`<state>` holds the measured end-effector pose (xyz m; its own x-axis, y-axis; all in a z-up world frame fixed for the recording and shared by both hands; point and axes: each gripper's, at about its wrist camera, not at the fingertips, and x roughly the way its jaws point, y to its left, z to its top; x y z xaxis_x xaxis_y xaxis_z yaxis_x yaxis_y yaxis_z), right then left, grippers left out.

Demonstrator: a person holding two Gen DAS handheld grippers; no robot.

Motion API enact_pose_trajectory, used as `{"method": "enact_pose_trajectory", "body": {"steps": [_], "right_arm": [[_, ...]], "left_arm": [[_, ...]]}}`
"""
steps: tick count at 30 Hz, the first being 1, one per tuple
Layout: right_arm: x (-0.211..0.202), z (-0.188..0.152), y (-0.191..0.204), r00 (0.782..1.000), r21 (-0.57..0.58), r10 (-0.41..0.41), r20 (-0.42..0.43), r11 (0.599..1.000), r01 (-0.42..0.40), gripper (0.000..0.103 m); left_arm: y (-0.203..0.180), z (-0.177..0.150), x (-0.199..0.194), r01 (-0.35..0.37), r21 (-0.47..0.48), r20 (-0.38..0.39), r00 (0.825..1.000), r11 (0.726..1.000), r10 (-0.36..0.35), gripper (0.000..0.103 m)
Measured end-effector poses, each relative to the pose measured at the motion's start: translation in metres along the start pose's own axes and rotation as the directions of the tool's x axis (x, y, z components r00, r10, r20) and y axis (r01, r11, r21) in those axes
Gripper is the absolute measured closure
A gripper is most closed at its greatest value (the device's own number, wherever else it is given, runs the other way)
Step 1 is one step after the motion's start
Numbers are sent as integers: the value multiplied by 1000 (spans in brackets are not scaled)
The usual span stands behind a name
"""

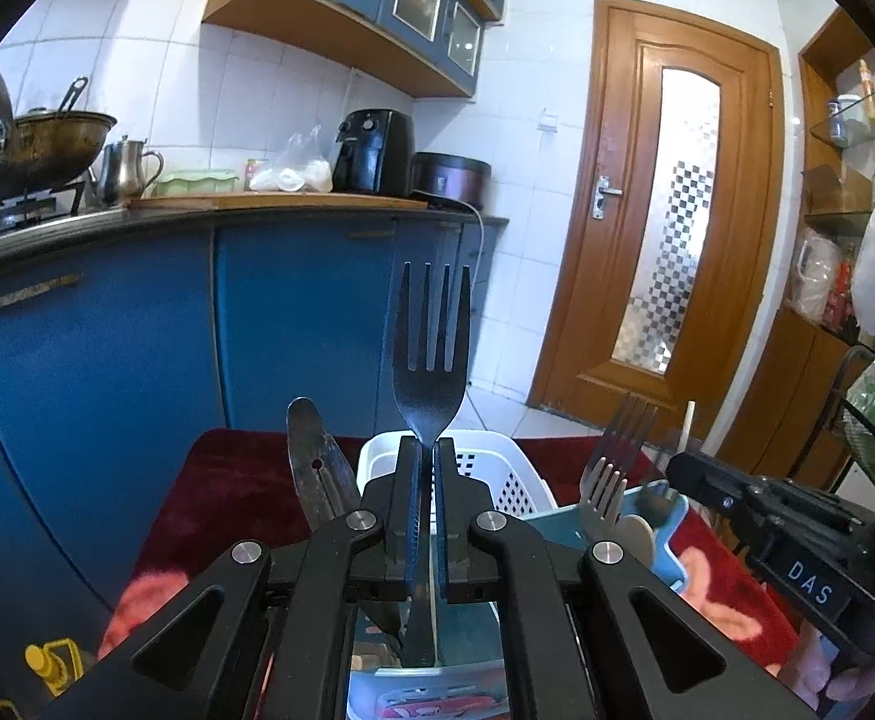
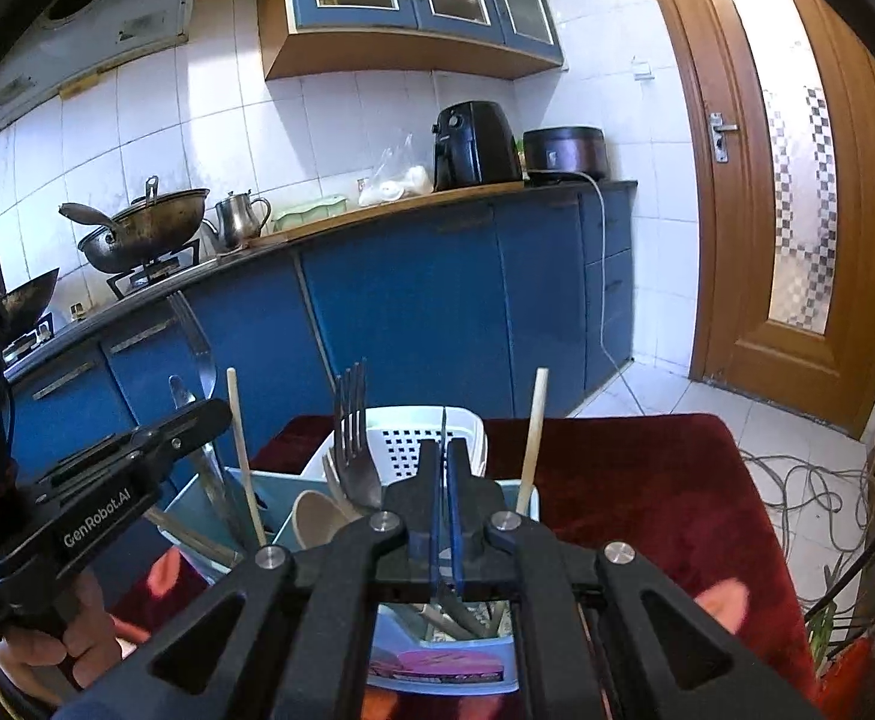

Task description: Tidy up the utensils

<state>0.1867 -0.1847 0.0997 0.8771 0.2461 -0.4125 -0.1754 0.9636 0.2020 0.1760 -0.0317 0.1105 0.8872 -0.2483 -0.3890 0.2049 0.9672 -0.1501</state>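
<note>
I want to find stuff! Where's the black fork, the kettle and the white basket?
black fork point(image 1: 431, 360): left wrist view, base of tines.
kettle point(image 2: 239, 219): right wrist view, body.
white basket point(image 2: 431, 441): right wrist view, holed back wall.

1. A black fork stands straight up, prongs on top, pinched at its neck.
2. A light blue holder sits on the red cloth.
3. A metal fork and a pale wooden spoon stand inside it.
4. Two thin wooden chopsticks lean there too.
5. A white basket with little holes sits behind.
</note>
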Motion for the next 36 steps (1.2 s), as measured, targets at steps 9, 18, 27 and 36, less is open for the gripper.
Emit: {"method": "enact_pose_trajectory", "body": {"steps": [9, 18, 27, 36], "right_arm": [[-19, 5, -4, 999, 69, 49, 21, 996, -50, 85], [-51, 8, 11, 997, 54, 60, 53, 997, -63, 76], [-88, 2, 32, 994, 45, 82, 66, 995, -85, 67], [-125, -20, 50, 993, 37, 102, 65, 994, -105, 58]], "left_arm": [[-2, 6, -12, 23, -24, -9, 1000, 999, -23, 84], [-15, 9, -44, 22, 14, 11, 1000, 1000, -22, 70], [-18, 7, -96, -5, 36, 7, 1000, 999, 5, 68], [-11, -7, -143, -42, 29, -25, 999, 999, 43, 58]]}}
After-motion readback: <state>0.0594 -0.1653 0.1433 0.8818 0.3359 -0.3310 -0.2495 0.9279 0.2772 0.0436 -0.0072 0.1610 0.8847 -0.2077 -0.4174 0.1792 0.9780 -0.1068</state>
